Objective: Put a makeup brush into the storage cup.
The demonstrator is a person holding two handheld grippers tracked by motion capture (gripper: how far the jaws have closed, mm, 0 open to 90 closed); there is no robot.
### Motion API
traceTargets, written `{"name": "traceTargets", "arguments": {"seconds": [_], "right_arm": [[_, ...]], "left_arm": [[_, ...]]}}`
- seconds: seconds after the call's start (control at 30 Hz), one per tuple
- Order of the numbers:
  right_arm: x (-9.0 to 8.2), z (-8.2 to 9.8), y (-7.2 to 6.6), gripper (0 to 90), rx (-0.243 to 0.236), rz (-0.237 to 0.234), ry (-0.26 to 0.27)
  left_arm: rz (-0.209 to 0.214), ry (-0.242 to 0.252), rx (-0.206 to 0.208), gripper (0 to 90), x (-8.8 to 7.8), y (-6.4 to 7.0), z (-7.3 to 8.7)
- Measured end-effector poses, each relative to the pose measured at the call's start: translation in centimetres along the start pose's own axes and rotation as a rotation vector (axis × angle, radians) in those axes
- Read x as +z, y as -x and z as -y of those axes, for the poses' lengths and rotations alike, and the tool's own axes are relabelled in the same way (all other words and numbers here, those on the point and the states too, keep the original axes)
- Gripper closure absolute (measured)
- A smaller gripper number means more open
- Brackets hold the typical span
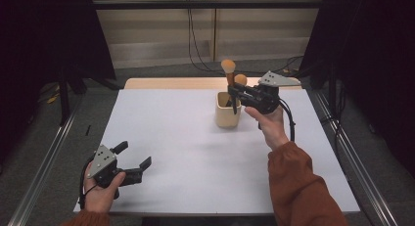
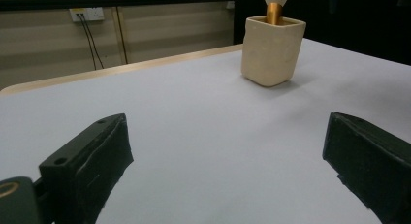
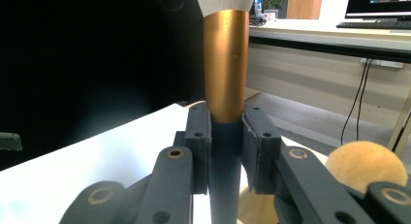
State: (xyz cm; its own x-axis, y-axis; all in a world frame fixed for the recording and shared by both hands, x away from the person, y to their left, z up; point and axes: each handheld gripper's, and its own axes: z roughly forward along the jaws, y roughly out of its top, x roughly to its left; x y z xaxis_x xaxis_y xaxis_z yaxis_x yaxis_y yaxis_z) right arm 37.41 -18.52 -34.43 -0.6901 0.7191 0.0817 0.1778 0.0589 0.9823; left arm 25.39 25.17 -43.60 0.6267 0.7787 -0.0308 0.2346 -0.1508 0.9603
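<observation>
Nearest the high view's camera, the left gripper [image 1: 136, 166] rests low on the white surface [image 1: 186, 157], its jaws spread wide with nothing between them, well apart from the cream cup [image 1: 227, 116]. Beyond the cup's right side, the right gripper [image 1: 234, 95] is clenched on a makeup brush [image 1: 228, 72], which stands upright with its bristle head above the cup's mouth. A second brush [image 1: 240, 79] pokes its round orange head up just behind the cup's rim.

Black jaws frame the left gripper view at its bottom corners, parted and empty. Far across the surface stands the cup [image 2: 272, 50], square-sided with rounded corners, a gold brush ferrule [image 2: 274, 13] rising out of it.

Closest in the right gripper view, the jaws pinch the dark handle just below the gold ferrule [image 3: 226, 64] of the makeup brush, and the second brush's orange head [image 3: 366, 166] sits just right of the jaws.

I judge the held brush light and stiff along its handle, its polished ferrule likely slippery and its bristles soft and easily crushed, so the dark handle is the sound place to grip. No brand, label or readable writing shows on brush or cup.
</observation>
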Motion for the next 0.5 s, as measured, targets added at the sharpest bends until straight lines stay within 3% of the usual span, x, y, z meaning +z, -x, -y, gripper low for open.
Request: {"name": "traceTargets", "arguments": {"seconds": [0.5], "right_arm": [[2.0, -0.5, 0.9, 75.3, 0.007, 0.033, -0.009]], "left_arm": [[0.001, 0.003, -0.012, 3.2, 0.0, 0.0, 0.0]]}}
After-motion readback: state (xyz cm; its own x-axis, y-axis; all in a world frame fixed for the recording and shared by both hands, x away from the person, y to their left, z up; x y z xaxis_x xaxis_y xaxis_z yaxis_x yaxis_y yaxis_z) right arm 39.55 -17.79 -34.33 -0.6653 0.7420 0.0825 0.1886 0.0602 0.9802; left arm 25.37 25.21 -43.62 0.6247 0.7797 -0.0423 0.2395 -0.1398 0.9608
